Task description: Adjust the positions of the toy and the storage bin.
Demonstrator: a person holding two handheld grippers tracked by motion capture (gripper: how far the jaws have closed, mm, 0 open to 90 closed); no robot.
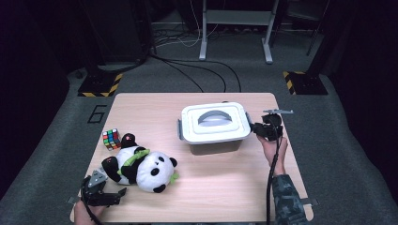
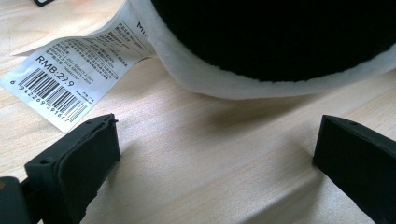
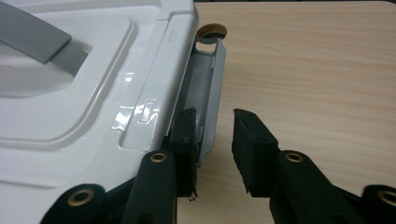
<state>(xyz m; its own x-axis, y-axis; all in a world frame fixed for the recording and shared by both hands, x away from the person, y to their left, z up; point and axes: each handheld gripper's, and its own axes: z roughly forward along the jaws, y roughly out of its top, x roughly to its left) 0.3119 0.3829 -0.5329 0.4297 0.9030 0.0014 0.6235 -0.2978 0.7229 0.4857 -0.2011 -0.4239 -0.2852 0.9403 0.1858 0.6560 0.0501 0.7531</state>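
A white storage box (image 1: 213, 123) with a grey handle in its lid stands at the table's middle back. My right gripper (image 1: 256, 129) is at its right side. In the right gripper view the box (image 3: 93, 93) is at the left and its grey side latch (image 3: 210, 79) hangs between my right gripper's (image 3: 215, 113) slightly parted jaws. The left jaw lies along the latch and the right jaw stands clear of it. A plush panda (image 1: 141, 166) lies at the front left. My left gripper (image 1: 119, 194) rests open just in front of it, nothing between its jaws (image 2: 217, 126).
A colour cube (image 1: 111, 138) sits behind the panda near the table's left edge. The panda's white barcode tag (image 2: 70, 79) lies flat on the wood beside its black and white body (image 2: 280, 37). Cables and stand legs cover the floor behind the table.
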